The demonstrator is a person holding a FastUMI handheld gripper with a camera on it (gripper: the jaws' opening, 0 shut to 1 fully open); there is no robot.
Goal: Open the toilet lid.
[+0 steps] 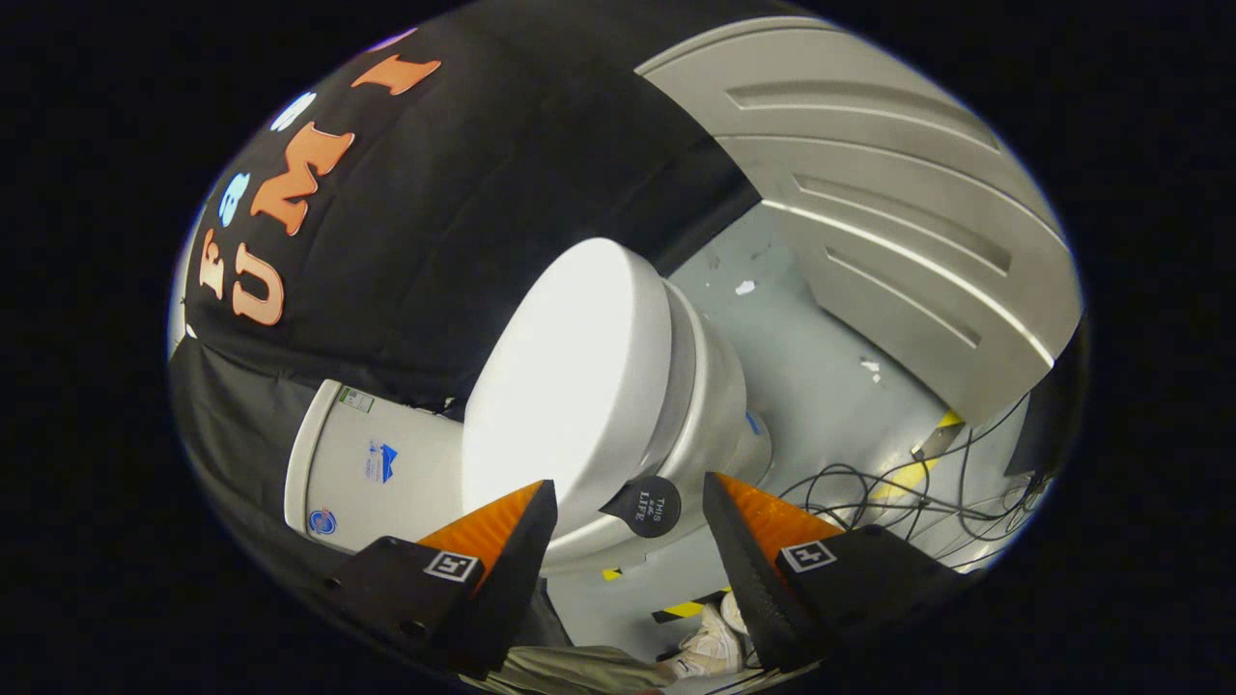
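A white toilet stands just ahead of my fingers, tilted in this rolled view. Its lid (565,372) lies shut over the seat and bowl (715,405). A small round black tab (649,506) sticks out from the lid's front edge and sits between my two fingertips. My gripper (630,504) is open, with its fingers on either side of the tab and the lid's front rim, not pressing on them. The white tank (372,463) lies beyond the lid, against the black cloth wall.
A grey ribbed panel (888,222) stands to one side of the toilet. Black cables (898,497) lie tangled on the grey floor (821,357) near yellow-black tape (688,608). A person's white shoe (710,647) and trouser leg show below my fingers.
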